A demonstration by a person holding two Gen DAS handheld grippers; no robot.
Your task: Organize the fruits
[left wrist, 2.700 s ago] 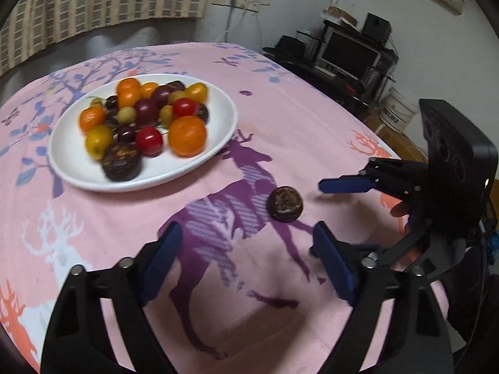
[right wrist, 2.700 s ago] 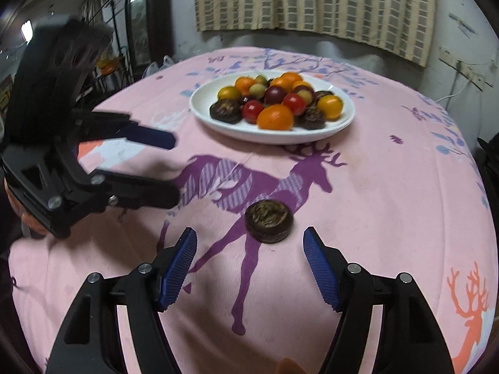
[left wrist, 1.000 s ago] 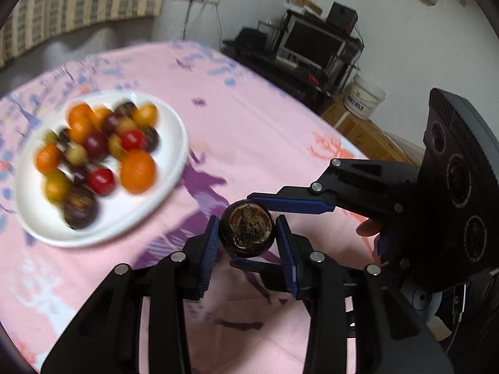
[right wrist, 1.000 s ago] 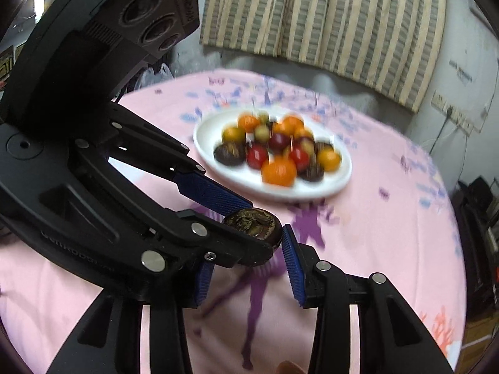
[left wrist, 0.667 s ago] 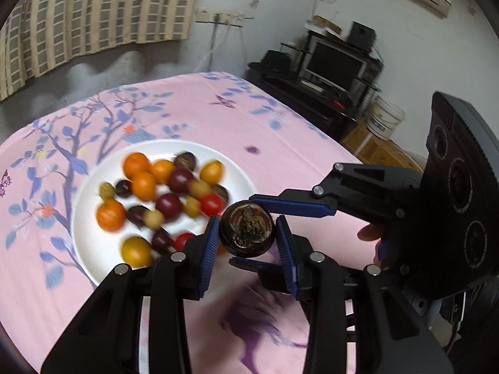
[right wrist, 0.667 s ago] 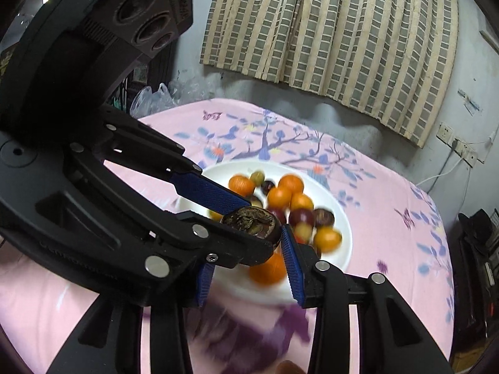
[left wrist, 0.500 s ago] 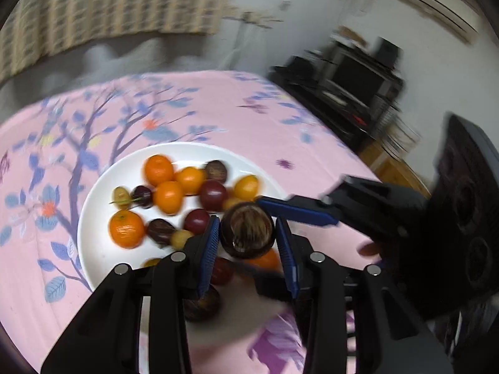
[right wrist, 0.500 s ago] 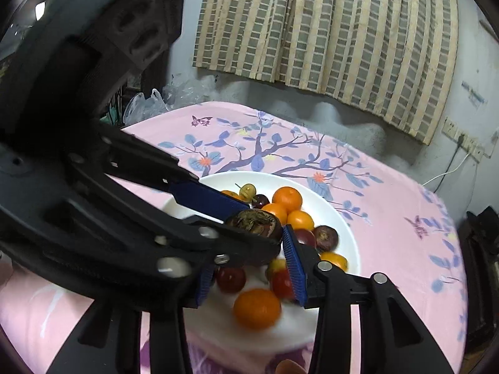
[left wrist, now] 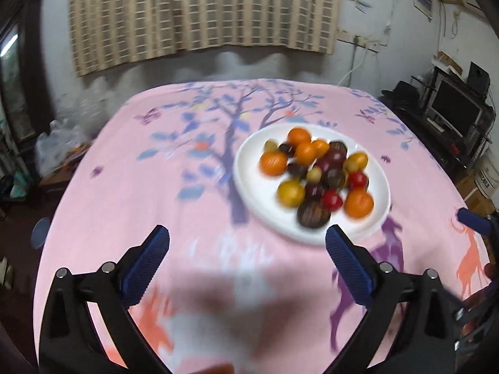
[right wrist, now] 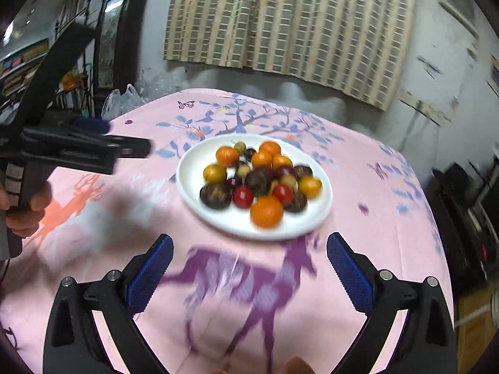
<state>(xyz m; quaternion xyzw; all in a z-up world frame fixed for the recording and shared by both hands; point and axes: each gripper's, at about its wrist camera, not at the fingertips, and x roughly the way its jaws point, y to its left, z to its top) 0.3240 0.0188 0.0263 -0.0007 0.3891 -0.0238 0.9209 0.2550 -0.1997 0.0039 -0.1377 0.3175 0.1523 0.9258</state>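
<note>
Left wrist view: the left gripper is seen with jaws just opened wide, nothing between them; the white plate of fruits lies at one o'clock. Right wrist view: the right gripper, likewise just opened and empty, is aimed at the plate at twelve o'clock on the pink tablecloth.

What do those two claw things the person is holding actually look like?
Both match: the left gripper and right gripper are black jointed frames with silver rivets, each finger tipped by a ribbed blue pad. From the side, the left one's grip carries a column of grey buttons.
</note>
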